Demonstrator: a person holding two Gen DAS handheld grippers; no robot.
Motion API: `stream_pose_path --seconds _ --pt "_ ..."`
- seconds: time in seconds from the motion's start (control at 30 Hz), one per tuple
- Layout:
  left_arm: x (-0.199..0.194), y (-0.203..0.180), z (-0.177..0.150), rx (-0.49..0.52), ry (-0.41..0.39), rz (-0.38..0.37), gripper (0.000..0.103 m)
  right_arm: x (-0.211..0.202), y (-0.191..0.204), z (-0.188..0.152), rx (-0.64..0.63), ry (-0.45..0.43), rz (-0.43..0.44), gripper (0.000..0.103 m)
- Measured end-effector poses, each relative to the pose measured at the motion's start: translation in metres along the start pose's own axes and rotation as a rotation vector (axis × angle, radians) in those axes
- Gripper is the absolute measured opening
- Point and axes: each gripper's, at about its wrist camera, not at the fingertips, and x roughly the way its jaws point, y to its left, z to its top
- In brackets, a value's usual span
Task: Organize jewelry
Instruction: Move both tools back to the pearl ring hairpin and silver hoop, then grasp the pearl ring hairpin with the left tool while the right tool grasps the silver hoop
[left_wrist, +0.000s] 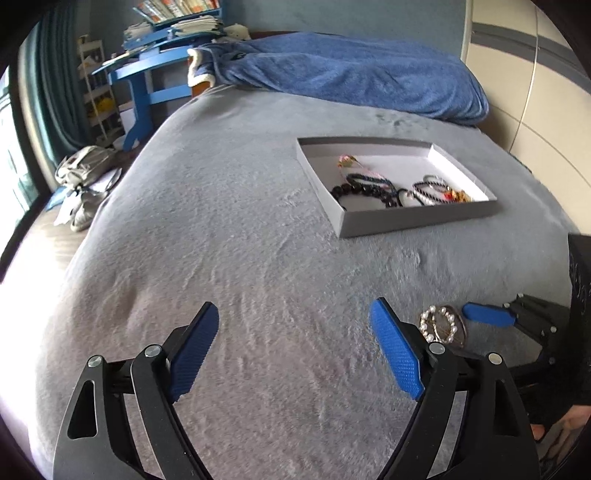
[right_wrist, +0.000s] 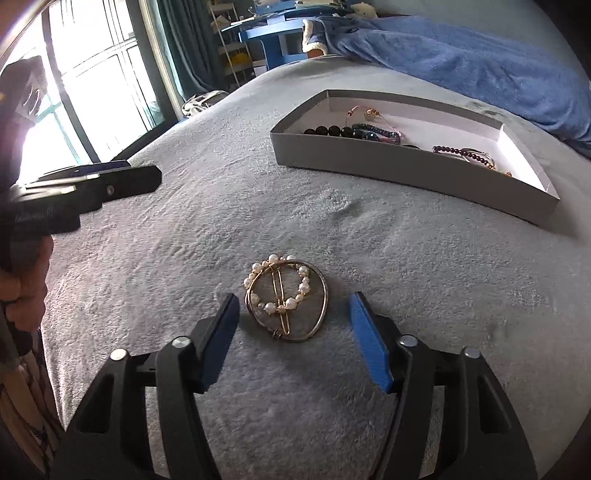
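1. Pearl hair clip (right_wrist: 282, 295) lies flat on the grey blanket (right_wrist: 258, 206), right ahead of the right gripper (right_wrist: 293, 314), sitting on a plain metal hoop (right_wrist: 320, 314) that shows round its right and lower side.
2. Its gold pin runs lengthwise almost straight away from the gripper, tilted a touch, with the far end up at the pearl arc and the near end poking over the hoop's lower rim.
3. Right gripper is released: both blue pads stand apart, one either side of the clip, neither touching it, with bare blanket showing between pad and ring on each side.
4. Left gripper (left_wrist: 293, 328) is spread wide and holds nothing, only blanket between its fingers (left_wrist: 395, 354).
5. From the left wrist view the clip (left_wrist: 441, 325) sits just outside that gripper's right finger, and the right gripper's blue tip (left_wrist: 487, 314) comes in from the other side, just beside the clip.
6. Grey tray (right_wrist: 406, 173) lies well apart, beyond the clip and to the right, long side facing the grippers, low wall all round.
7. Inside it, a black bead bracelet (right_wrist: 332, 130) and other strands crowd the nearer part; the far white floor looks bare, though the wall hides some of it.
8. Open blanket stretches clear between clip and tray wall, with a blue towel (right_wrist: 480, 66) beyond the tray.
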Motion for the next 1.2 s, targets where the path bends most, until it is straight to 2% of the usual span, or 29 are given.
stream_pose_path --seconds 0.03,0.3,0.57,0.67,0.83,0.9,0.93,1.0,1.03,1.07,1.1,1.2 --pt "0.002 -0.002 0.000 0.006 0.003 0.000 0.084 -0.001 0.001 -0.001 -0.003 -0.003 0.003 0.047" --pt "0.011 -0.021 0.000 0.055 0.015 -0.020 0.084 -0.028 -0.008 -0.002 0.013 -0.043 0.002 0.047" --pt "0.020 -0.063 -0.007 0.162 0.039 -0.107 0.084 -0.045 -0.057 -0.010 0.125 -0.049 -0.134 0.047" --pt "0.024 -0.080 -0.010 0.191 0.049 -0.141 0.084 -0.044 -0.072 -0.014 0.163 -0.041 -0.162 0.047" --pt "0.035 -0.106 -0.016 0.237 0.080 -0.154 0.083 -0.039 -0.085 -0.021 0.190 -0.030 -0.191 0.047" --pt "0.042 -0.111 -0.018 0.243 0.103 -0.141 0.077 -0.037 -0.086 -0.022 0.193 -0.028 -0.193 0.047" --pt "0.047 -0.112 -0.020 0.237 0.122 -0.143 0.069 -0.036 -0.086 -0.022 0.190 -0.029 -0.196 0.047" --pt "0.051 -0.114 -0.023 0.228 0.136 -0.144 0.065 -0.035 -0.083 -0.023 0.176 -0.030 -0.207 0.047" --pt "0.051 -0.115 -0.024 0.232 0.133 -0.144 0.059 -0.034 -0.082 -0.023 0.168 -0.030 -0.212 0.047" --pt "0.049 -0.116 -0.024 0.237 0.127 -0.144 0.048 -0.033 -0.081 -0.022 0.163 -0.031 -0.215 0.047" --pt "0.047 -0.116 -0.025 0.241 0.120 -0.144 0.042 -0.032 -0.081 -0.022 0.159 -0.032 -0.215 0.047" --pt "0.043 -0.117 -0.024 0.243 0.101 -0.145 0.042 -0.030 -0.081 -0.020 0.160 -0.035 -0.210 0.047"
